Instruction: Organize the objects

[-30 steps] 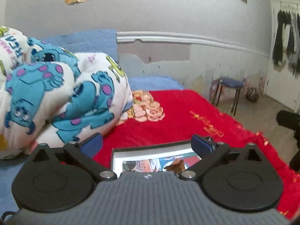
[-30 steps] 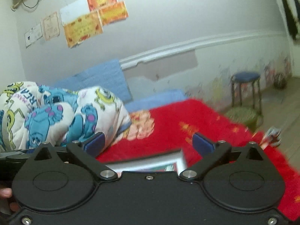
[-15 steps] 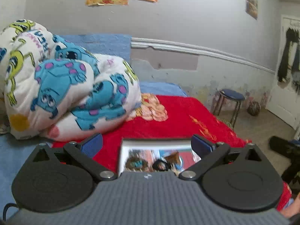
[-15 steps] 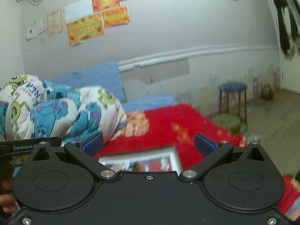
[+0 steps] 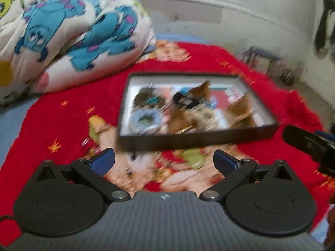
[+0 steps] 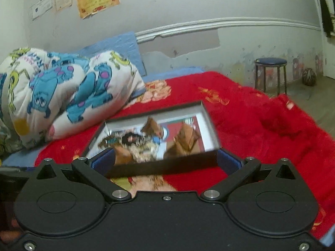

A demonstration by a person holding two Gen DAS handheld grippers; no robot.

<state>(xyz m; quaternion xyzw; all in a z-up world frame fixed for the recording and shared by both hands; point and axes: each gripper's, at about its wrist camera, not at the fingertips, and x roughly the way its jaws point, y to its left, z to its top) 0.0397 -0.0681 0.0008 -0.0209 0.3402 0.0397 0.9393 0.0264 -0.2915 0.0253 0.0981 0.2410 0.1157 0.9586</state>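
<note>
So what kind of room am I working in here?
Most likely a bedroom: a bed with a red blanket, a folded cartoon-print quilt, and a stool by the wall.

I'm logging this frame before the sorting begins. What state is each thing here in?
Shallow black box: lidless, lying on the red blanket, filled with jumbled small items, blurred.
Cartoon-monster print quilt: bundled up beside the box.
Left gripper: open, empty, short of the box.
Right gripper: open, fingers at the box's near corners.
Blue-topped stool: upright on the floor.

Box [image 6: 163,167] btwn spread jaws, red blanket [image 6: 261,125]
</note>
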